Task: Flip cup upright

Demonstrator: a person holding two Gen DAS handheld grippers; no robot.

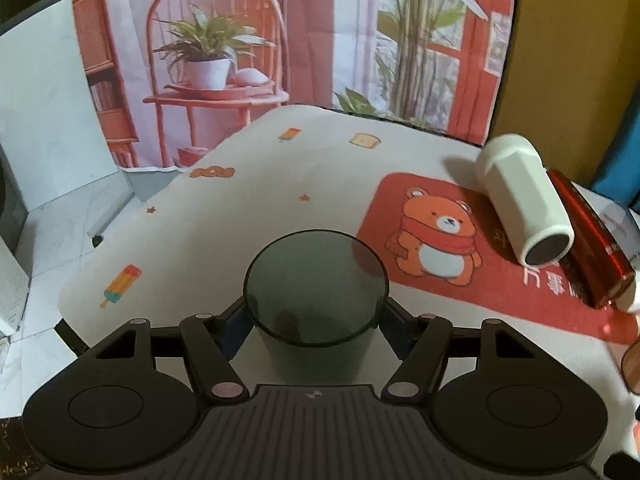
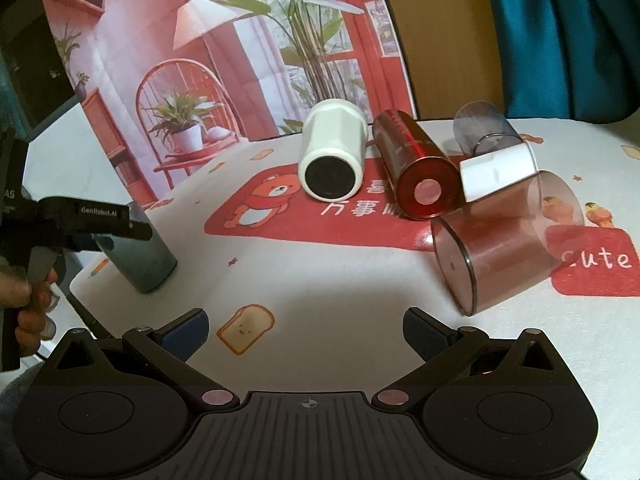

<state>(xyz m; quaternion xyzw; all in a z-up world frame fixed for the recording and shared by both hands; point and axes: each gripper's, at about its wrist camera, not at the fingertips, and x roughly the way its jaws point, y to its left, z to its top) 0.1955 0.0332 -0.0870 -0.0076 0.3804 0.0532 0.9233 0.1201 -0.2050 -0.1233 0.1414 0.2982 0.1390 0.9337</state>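
Observation:
My left gripper is shut on a dark grey-green translucent cup. The cup stands mouth up, tilted a little, near the table's front left corner. In the right wrist view the same cup rests on the cloth with the left gripper's fingers around it. My right gripper is open and empty above the cloth, near a toast print. A white cup, a red metallic cup, a clear cup with a white band and a pink translucent cup lie on their sides.
The table has a white printed cloth and a red bear mat. The table's left edge drops to a tiled floor. A printed backdrop hangs behind. A blue curtain is at the back right.

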